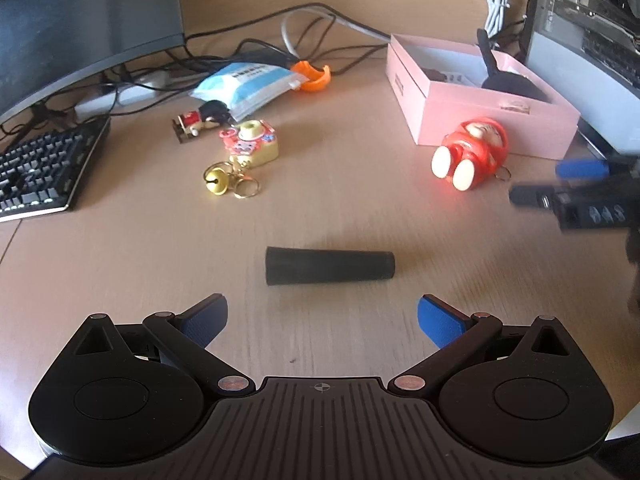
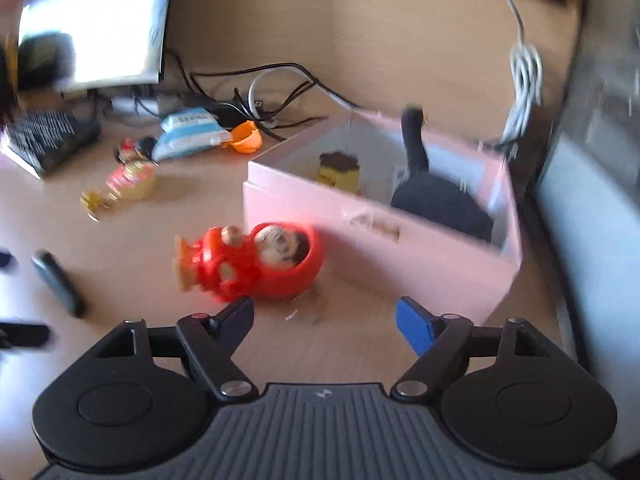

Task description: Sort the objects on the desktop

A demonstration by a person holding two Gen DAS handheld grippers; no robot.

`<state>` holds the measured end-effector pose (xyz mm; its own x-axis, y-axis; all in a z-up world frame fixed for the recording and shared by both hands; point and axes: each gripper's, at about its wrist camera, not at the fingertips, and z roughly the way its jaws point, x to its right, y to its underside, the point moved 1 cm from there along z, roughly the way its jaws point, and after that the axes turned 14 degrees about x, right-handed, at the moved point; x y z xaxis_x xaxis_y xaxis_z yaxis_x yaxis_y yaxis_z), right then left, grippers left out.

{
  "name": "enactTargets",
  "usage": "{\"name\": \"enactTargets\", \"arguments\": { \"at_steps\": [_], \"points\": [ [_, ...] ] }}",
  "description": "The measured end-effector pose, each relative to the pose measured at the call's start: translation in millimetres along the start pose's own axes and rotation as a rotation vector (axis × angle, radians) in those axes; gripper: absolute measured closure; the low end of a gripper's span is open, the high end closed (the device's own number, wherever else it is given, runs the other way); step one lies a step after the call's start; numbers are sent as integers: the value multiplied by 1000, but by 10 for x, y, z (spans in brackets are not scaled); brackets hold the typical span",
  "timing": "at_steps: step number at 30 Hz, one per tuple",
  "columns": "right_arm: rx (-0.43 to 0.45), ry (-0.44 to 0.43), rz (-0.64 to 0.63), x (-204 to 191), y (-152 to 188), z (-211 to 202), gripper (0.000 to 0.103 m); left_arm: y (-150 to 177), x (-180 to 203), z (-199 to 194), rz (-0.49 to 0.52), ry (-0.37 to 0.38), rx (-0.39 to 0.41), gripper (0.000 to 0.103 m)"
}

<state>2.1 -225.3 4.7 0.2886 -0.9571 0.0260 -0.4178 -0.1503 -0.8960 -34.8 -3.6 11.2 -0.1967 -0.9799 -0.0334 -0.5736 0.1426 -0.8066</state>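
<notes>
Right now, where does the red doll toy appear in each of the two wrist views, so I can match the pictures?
Left wrist view: the red doll toy lies right of centre, soles toward the camera, just in front of the pink box.
Right wrist view: it lies at centre, face visible, just ahead of the open right claw.
Shared landmark: the pink box, right behind it in both.

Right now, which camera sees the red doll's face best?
The right wrist view: the red doll lies close ahead of the open right claw, face showing, though blurred. The left wrist view shows it farther off, mostly its feet.
</notes>
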Motion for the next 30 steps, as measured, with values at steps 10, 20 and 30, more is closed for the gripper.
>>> {"name": "enactTargets", "arguments": {
  "at_steps": [10, 20, 30],
  "points": [
    [-49, -92, 116, -113, 307, -139, 0, -297, 104, 72, 30, 65, 76, 0],
    [10, 108, 264, 385, 296, -573, 0, -520, 791, 503, 107, 323, 83, 0],
    [15, 224, 350, 745, 426, -703, 0, -458, 1038, 90, 148, 474, 186, 0]
  ]
}}
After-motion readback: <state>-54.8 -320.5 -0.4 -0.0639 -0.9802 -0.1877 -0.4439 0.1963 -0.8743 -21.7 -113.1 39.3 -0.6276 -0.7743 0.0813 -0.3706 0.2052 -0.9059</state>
